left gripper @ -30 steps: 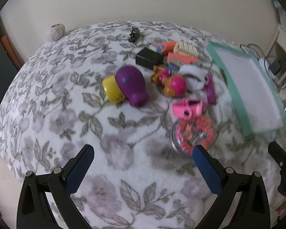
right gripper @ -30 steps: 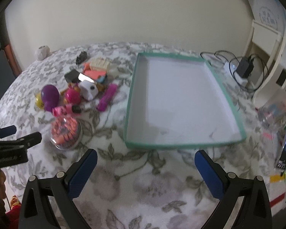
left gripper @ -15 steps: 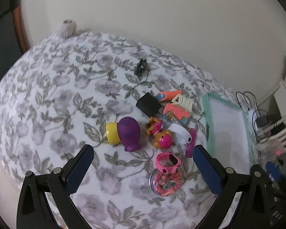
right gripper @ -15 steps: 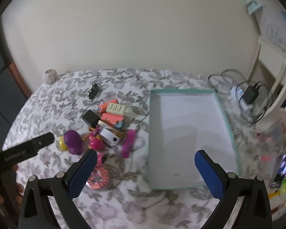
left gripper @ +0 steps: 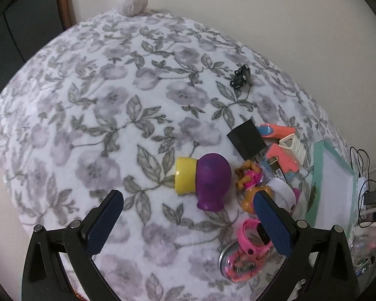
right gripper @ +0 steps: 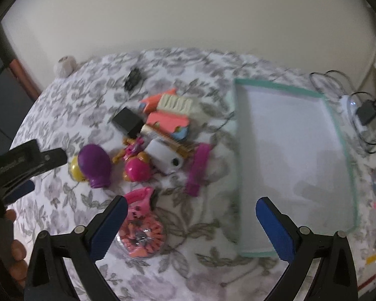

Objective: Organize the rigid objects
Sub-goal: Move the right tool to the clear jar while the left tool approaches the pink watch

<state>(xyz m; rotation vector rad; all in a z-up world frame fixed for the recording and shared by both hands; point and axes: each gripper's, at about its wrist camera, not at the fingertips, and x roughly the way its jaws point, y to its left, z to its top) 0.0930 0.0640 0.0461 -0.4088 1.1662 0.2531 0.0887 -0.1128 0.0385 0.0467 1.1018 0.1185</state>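
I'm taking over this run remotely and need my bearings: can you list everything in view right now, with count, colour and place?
Tray: one, teal rim, white inside, nothing in it, right of the toy pile.
Purple toy with yellow end: one, lying at the pile's left edge.
Black cube adapter: one, behind the purple toy.
Pink-headed doll figure: one, pink and orange, mid-pile.
White camera-like block: one, right of the doll.
Magenta bar: one, between pile and tray.
Coral and cream pieces: several, at the back of the pile.
Pink watch: one, on a clear round container.
Black toy car: one, apart, far back.
Bedspread: white, grey floral.
Left gripper: open, holding nothing.
Right gripper: open, holding nothing.
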